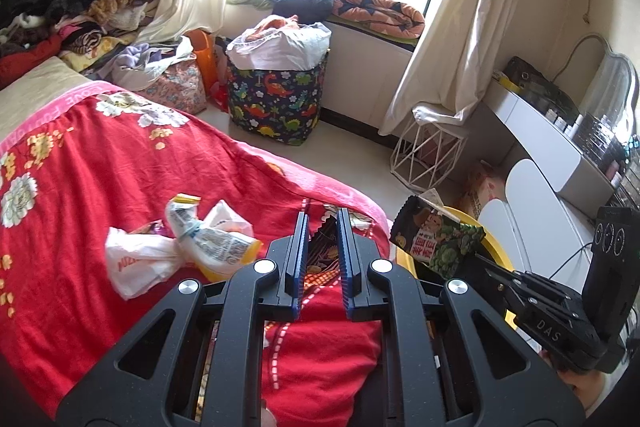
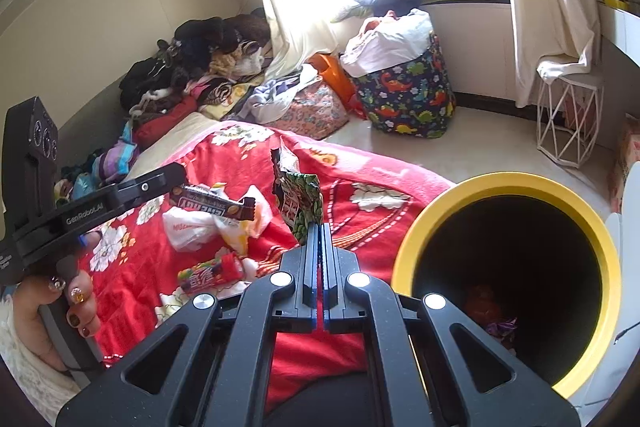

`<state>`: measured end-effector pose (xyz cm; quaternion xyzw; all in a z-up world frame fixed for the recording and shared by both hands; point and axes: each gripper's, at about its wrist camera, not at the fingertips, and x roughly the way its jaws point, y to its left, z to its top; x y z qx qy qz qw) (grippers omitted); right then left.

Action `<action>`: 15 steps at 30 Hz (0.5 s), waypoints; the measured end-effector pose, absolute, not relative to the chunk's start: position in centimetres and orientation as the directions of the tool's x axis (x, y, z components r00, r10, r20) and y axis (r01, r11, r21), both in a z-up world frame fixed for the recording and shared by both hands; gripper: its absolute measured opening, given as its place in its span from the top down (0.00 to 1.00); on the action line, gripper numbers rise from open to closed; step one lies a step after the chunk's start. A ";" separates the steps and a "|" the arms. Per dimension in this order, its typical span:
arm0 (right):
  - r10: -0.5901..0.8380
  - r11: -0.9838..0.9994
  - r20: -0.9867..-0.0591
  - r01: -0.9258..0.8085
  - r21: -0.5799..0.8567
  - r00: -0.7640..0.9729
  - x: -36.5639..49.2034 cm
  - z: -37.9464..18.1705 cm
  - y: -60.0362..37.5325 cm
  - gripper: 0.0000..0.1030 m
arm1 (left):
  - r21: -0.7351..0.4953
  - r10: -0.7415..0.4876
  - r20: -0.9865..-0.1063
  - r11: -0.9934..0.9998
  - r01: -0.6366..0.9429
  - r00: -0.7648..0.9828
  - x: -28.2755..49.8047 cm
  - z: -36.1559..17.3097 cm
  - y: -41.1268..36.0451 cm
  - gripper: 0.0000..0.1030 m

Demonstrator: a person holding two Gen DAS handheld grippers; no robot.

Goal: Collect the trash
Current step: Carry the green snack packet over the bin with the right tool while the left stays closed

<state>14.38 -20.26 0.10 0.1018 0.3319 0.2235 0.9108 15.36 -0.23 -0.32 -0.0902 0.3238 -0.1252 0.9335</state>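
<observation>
Right wrist view: right gripper (image 2: 319, 227) is pinching a green snack bag (image 2: 301, 201) left of the yellow bin (image 2: 508, 187); left gripper (image 2: 176, 189) is clamping a brown candy wrapper (image 2: 216, 206) above the red blanket (image 2: 360, 179).

Two close wrist views slanting down along the tongs, sharing the red blanket (image 1: 120, 163) and window.

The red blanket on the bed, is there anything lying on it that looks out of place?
Yes. Litter lies loose on the red blanket: a crumpled white plastic bag, a yellow-edged wrapper and a candy packet, none yet in the yellow bin.
</observation>
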 end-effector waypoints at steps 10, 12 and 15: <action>0.441 0.895 -0.554 -0.296 0.334 0.706 14.3 0.2 -22.1 0.99 | -0.267 -0.333 -0.580 0.940 0.212 0.743 15.5 -0.4 -1.8 0.91; 0.434 0.897 -0.553 -0.287 0.335 0.711 14.3 0.2 -22.4 0.99 | -0.267 -0.340 -0.581 0.938 0.222 0.740 15.5 -0.5 -2.3 0.91; 0.427 0.900 -0.551 -0.277 0.337 0.716 14.2 0.2 -22.9 0.99 | -0.265 -0.349 -0.580 0.935 0.236 0.736 15.5 -0.4 -3.0 0.91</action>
